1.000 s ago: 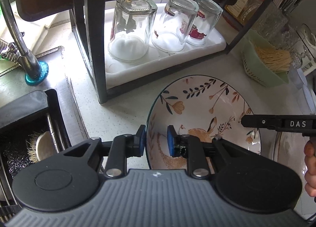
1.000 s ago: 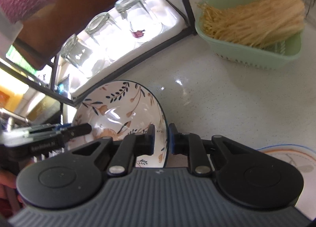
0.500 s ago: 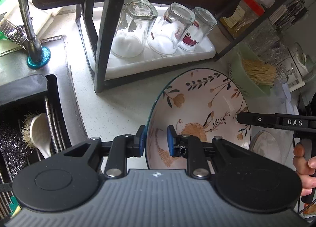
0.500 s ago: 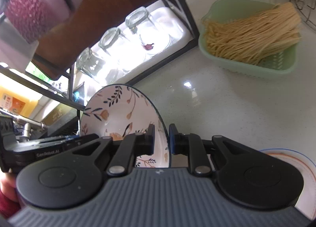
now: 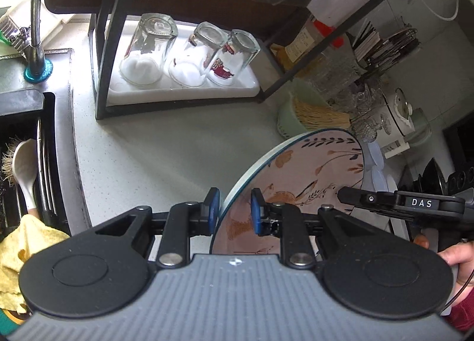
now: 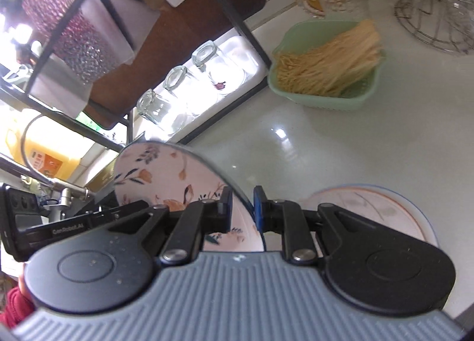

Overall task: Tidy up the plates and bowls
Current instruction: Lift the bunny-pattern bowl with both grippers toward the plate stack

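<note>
Floral ceramic bowl (image 5: pixel 299 175) pinched at opposite rims by left gripper (image 5: pixel 235 212) and right gripper (image 6: pixel 242 207), apparently clear of countertop (image 5: pixel 166 157).

The floral bowl (image 5: pixel 299 181), cream with orange flowers and a dark rim, is tilted up above the counter. A second plate (image 6: pixel 367 207), pale with a blue edge, lies flat on the counter beside it.

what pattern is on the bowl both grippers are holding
A floral print on the bowl: orange flowers and dark leafy sprigs on cream, with a blue-green rim. Clearest in the left wrist view.
</note>
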`<move>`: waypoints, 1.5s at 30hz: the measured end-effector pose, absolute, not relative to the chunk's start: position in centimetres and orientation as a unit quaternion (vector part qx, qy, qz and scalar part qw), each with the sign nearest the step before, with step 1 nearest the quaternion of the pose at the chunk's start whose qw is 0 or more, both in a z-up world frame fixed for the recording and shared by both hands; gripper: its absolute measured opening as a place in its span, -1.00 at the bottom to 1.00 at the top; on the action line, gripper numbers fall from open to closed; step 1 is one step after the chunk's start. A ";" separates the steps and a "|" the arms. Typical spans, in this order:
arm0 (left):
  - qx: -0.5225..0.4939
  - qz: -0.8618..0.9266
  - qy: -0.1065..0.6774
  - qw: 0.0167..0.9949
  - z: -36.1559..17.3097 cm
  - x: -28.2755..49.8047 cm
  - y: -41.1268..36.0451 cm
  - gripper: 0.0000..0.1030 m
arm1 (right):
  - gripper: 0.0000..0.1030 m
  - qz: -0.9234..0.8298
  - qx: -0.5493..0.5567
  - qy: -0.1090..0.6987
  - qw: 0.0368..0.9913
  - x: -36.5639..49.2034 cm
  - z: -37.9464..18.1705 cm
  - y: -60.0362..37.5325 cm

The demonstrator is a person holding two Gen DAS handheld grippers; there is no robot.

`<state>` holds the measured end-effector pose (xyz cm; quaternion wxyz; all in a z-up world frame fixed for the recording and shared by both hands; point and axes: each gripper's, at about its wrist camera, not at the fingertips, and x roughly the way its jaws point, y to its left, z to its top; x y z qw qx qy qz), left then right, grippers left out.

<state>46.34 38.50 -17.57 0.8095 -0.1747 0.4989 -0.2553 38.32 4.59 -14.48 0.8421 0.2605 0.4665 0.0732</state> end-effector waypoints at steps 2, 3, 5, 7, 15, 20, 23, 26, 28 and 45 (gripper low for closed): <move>-0.185 -0.256 0.499 0.807 -17.0 45.4 37.8 -0.53 | -0.65 0.075 0.261 0.463 0.844 37.3 -14.0 3.8; -0.189 -0.255 0.500 0.806 -16.8 44.8 37.4 -0.53 | -0.65 0.074 0.259 0.461 0.846 36.7 -14.0 3.4; -0.176 -0.244 0.500 0.812 -16.6 43.8 36.3 -0.53 | -0.65 0.077 0.270 0.463 0.841 35.6 -14.4 2.4; -0.172 -0.232 0.496 0.819 -16.7 42.7 35.6 -0.53 | -0.65 0.088 0.292 0.460 0.834 34.9 -15.3 1.4; -0.201 -0.198 0.502 0.817 -17.6 40.8 34.9 -0.53 | -0.65 0.123 0.307 0.471 0.818 33.7 -17.9 -0.3; -0.219 -0.173 0.499 0.820 -17.6 40.1 34.8 -0.53 | -0.65 0.145 0.307 0.477 0.811 34.2 -18.6 -0.8; -0.228 -0.167 0.495 0.822 -17.4 39.7 34.6 -0.53 | -0.65 0.156 0.301 0.478 0.810 34.7 -18.3 -1.3; -0.233 -0.164 0.495 0.821 -17.2 39.7 33.8 -0.53 | -0.65 0.162 0.300 0.480 0.808 35.1 -18.1 -2.0; -0.231 -0.163 0.496 0.821 -17.1 39.7 33.2 -0.53 | -0.65 0.161 0.295 0.483 0.809 35.2 -18.1 -2.6; -0.173 -0.175 0.536 0.808 -18.0 39.2 27.2 -0.53 | -0.65 0.144 0.276 0.502 0.807 34.0 -19.5 -6.3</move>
